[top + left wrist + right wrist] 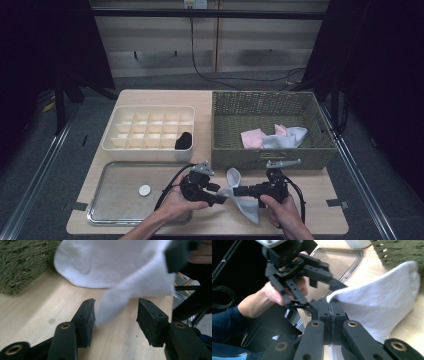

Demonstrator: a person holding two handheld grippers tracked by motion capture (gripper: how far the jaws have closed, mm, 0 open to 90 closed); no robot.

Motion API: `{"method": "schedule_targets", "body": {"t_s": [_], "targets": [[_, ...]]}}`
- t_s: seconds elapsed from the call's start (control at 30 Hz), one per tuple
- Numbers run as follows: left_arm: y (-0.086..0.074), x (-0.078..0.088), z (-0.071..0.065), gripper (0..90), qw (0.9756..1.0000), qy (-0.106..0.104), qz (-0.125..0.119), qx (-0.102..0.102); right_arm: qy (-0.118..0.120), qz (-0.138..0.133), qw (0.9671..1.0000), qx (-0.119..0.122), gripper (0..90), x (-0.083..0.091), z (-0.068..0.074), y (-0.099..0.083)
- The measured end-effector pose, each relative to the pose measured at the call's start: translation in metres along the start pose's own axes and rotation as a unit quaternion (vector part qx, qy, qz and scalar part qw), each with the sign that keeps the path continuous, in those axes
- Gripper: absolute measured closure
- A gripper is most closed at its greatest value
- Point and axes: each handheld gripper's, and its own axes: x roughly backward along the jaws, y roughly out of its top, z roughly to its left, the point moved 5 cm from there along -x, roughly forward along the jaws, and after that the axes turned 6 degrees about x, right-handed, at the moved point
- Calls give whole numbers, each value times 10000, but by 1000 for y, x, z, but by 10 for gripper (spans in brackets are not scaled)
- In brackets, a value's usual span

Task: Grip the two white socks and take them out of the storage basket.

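A white sock [243, 196] lies on the wooden table in front of the basket, one end lifted between the two grippers. My right gripper [236, 191] points left and is shut on the sock's edge; in the right gripper view its jaws [329, 305] pinch the white fabric [379, 305]. My left gripper [220, 194] faces it from the left, held in a hand. In the left gripper view its jaws [116, 320] stand open, with a fold of the sock [112, 267] hanging between the pads, brushing the left one without being pinched. The right gripper view shows the left gripper [322, 293] just beyond the pinched edge.
A green woven basket [272, 150] at the right back holds pink and white cloths [275, 136]. A white compartment box [150, 127] at the left back has a black item [183, 141] in one cell. A metal tray [115, 197] at the front left carries a small white disc [144, 190].
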Motion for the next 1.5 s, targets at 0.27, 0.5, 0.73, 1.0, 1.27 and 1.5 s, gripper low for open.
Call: {"method": "schedule_targets", "body": {"t_s": [0.27,0.5,0.73,1.0,1.27,1.5], "targets": [[-3,-6,-10,853,9990,-380,219,-50,-7,-5,10000,14,895,-1,-1,1],[-4,5,-22,859,9967,-768,230,115,-338,-10,9994,98,858,1,-8,3],[-3,11,-24,859,9932,-1083,95,426,-740,253,9968,194,732,-6,-17,1],[0,22,-7,859,9897,-1056,-203,942,-1145,-21,9934,106,555,21,-21,2],[3,32,2,858,9878,-1004,-391,1128,-1174,92,9930,132,455,34,-15,-19],[8,38,2,858,9849,-1077,-536,1242,-1237,302,9915,281,441,25,-19,-23]]}}
